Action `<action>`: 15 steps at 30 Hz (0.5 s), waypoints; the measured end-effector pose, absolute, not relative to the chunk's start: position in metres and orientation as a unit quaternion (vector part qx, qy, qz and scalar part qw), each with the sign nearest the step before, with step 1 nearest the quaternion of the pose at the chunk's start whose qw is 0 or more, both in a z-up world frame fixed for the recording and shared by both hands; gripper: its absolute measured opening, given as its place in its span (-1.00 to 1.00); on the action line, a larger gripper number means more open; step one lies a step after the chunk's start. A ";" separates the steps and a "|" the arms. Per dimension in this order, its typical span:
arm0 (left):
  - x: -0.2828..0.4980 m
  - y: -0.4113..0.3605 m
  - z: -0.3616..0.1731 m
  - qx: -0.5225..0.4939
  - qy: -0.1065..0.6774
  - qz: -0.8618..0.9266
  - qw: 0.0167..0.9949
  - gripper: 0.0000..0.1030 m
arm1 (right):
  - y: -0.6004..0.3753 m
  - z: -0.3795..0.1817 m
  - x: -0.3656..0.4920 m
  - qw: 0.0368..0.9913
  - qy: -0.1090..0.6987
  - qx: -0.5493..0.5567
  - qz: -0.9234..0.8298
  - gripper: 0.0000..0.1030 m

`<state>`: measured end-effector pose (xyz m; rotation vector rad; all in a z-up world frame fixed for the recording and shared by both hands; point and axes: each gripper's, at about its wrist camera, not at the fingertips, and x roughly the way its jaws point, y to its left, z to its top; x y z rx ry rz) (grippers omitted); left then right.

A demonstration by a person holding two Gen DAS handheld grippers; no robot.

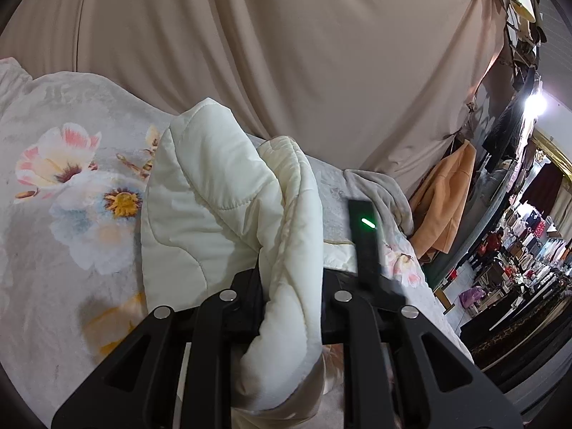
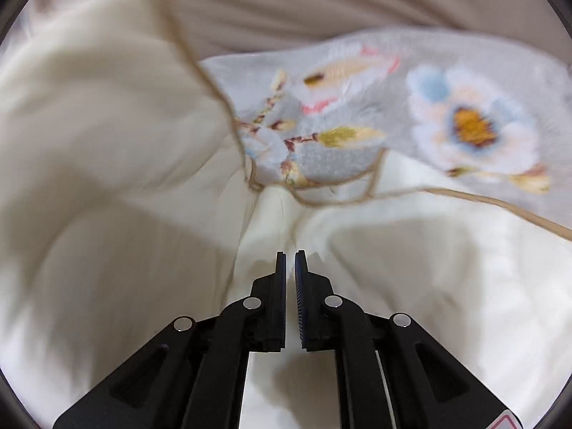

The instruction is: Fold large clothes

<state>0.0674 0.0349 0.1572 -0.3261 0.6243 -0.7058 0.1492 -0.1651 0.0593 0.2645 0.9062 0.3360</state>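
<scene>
While carrying the pinched edge across: keeping the lifted fold taut and level, matching corner to corner before lowering, avoiding drag on the floral bedspread (image 1: 71,193) underneath.

Left gripper (image 1: 289,286): clamping a thick bunched fold of the cream quilted garment (image 1: 214,196), held up off the bed. Padding bulging between and above the jaws; jaws spread only as far as the bunched fabric forces them. Grip looking deep, judged secure for a carry.

Right gripper (image 2: 290,261): jaws standing nearly together, a narrow slit showing between the pads. Tips sitting right at a crease of the cream garment (image 2: 107,143); pinching a thin layer or merely touching — cannot tell, view motion-blurred.

Garment position: spreading across the bed in the right wrist view, tan-piped edge lying over the floral bedspread (image 2: 464,107); one portion raised in the left gripper.

Backdrop: beige draped curtain (image 1: 286,35) hanging behind the bed.
</scene>
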 end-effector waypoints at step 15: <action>0.053 -0.009 0.173 -0.118 0.290 -0.357 0.880 -0.66 | -0.158 0.001 0.067 0.837 0.473 0.136 0.241 -1.00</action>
